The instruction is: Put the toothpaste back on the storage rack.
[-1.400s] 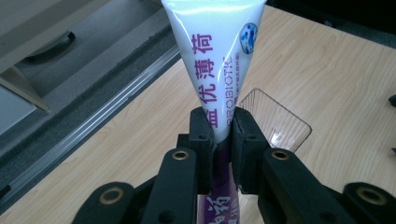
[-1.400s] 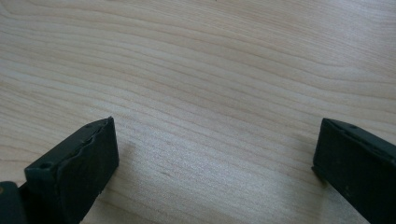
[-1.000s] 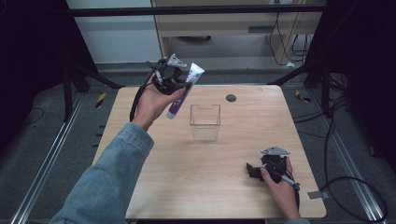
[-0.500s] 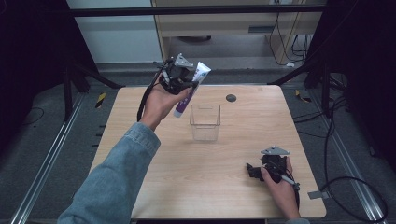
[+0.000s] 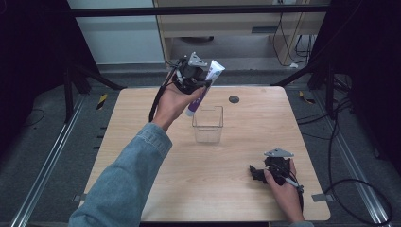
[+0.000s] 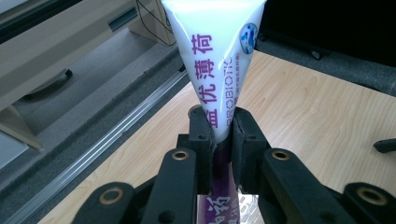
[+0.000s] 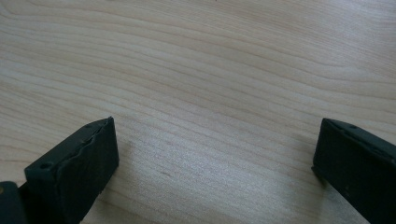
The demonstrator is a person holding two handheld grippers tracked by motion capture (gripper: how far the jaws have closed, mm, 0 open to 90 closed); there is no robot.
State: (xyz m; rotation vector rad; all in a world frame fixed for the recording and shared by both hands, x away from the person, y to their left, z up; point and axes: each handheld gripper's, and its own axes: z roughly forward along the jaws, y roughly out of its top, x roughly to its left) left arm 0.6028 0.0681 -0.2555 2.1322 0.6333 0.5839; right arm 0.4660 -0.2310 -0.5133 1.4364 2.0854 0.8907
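clear bin (image 5: pixel 207 124) mid-table, open wood (image 5: pixel 142 118) around

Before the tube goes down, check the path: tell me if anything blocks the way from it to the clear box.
Nothing visible does: the white and purple plastic tube hangs in the left tongs above the clear square box, whose open top looks empty.

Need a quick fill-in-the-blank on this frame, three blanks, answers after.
1. The left gripper is shut on a white and purple ____.
2. The clear bin on the table holds ____.
3. The right gripper rests near the table's front edge with its jaws ____.

Missing words: tube; nothing; open
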